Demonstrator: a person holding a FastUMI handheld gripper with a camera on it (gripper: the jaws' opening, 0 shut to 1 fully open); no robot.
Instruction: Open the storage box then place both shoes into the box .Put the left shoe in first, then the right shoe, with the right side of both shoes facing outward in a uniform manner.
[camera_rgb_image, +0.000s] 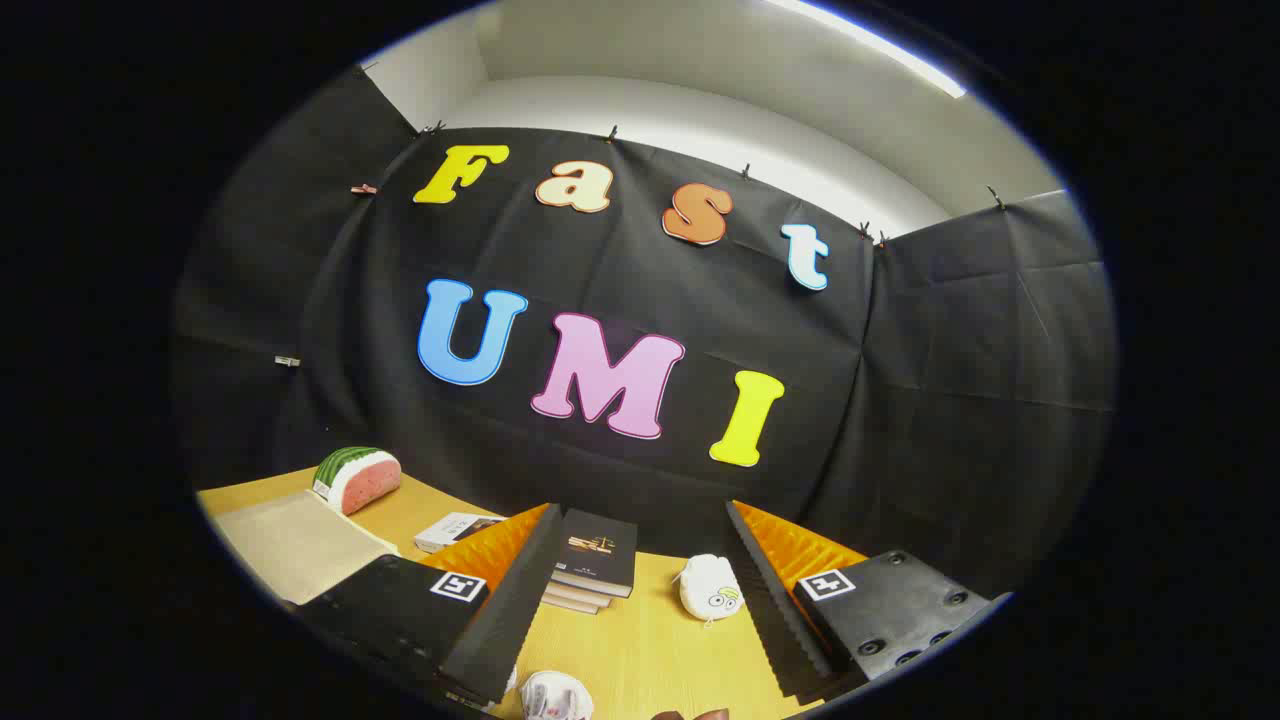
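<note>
Wooden table (650, 640); fingers (640, 600) apart, shoe (553, 697) between.

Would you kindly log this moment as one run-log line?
gripper: open, empty | between fingers: stacked books, white pouch on table | beyond: watermelon slice | box, shoes: not identifiable

Surface (650, 640): light wood grain, set against the black cloth wall. Lying on it: a stack of dark-covered books (592, 565); a white book (455, 530) to their left; a watermelon-slice object (356, 478) at the far corner beside a beige mat (295, 545); a small white pouch (710, 590); a white crumpled item (553, 697), partly cut off.
</note>
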